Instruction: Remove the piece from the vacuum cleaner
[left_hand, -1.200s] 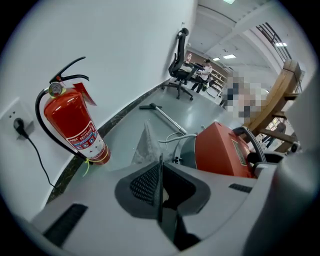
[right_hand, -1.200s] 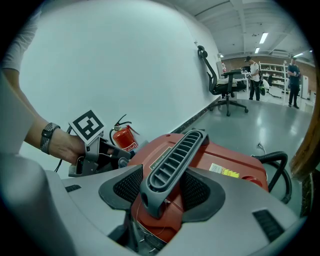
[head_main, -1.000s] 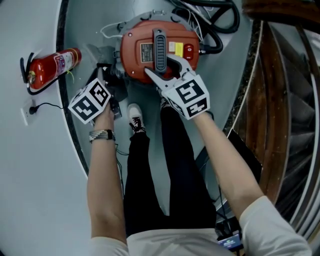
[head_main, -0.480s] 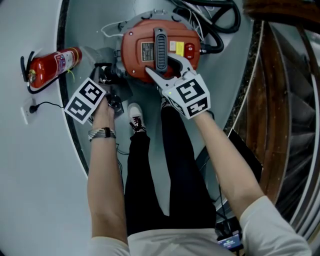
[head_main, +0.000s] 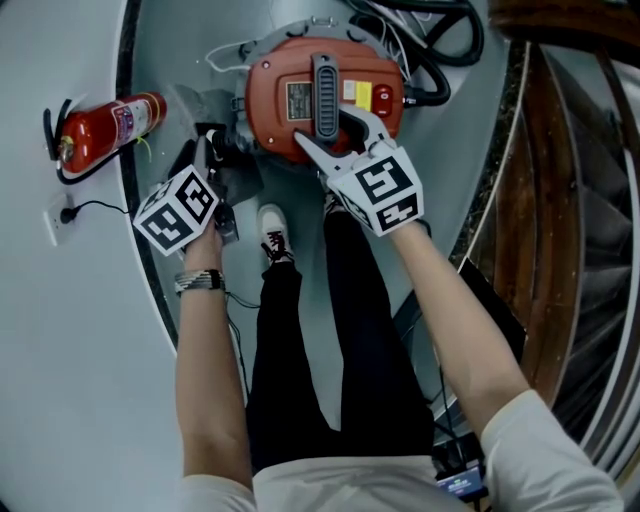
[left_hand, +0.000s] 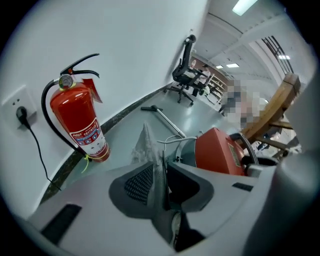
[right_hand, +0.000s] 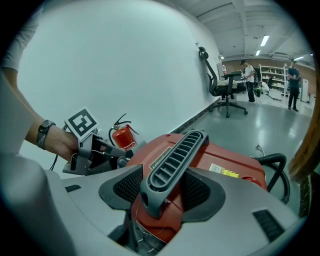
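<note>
Jaws of my left gripper (left_hand: 162, 176) are opening round the thin grey piece (left_hand: 145, 145) at the floor's (left_hand: 125, 126) edge; my right gripper (right_hand: 165, 192) clamps the vacuum (right_hand: 227, 162) handle (right_hand: 175, 157).

Head view looks steeply down; both gripper views sit low, close, sharing the red vacuum cleaner (head_main: 268, 80)
</note>
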